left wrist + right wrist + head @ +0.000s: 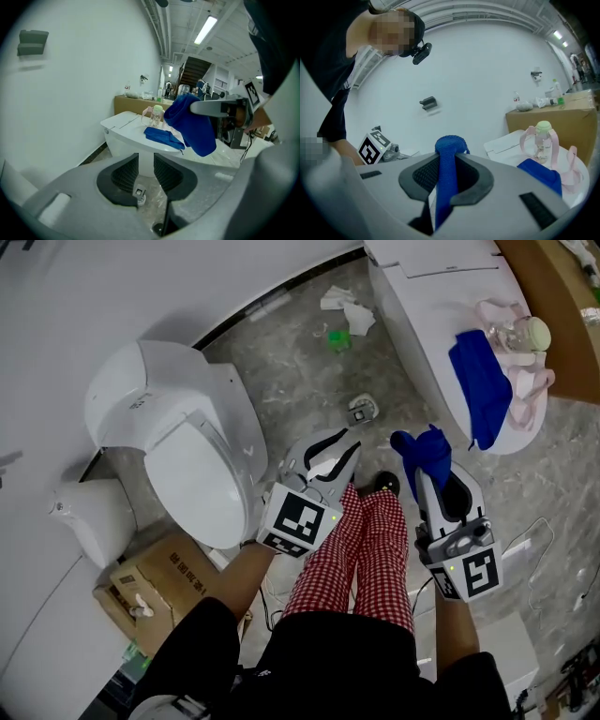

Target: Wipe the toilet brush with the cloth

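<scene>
My right gripper [449, 164] is closed on a bunched fold of the blue cloth [450, 143]. The pads pinch it in the middle, a rounded wad stands above the jaws and the rest hangs limp below. It is soft and light, so I judge it will drape around whatever I press it on, but it could slide out if I drag hard. My left gripper [146, 168] stands partly open with nothing between its pads. Through the gap I see the pedestal of the toilet [422, 315] that carries a second blue cloth [480, 381] and a baby bottle [525, 334] on its lid. On the floor near that toilet's base, on the side away from the bottle, sits a small round thing that I take for the toilet brush [363, 410] in its stand; it is too small to make out a handle. I would expect it to be light, stiff plastic, perhaps slick, and top-heavy once lifted. I judge the best hold is high on the handle, well clear of the bristles, leaving the shaft free for the cloth.
</scene>
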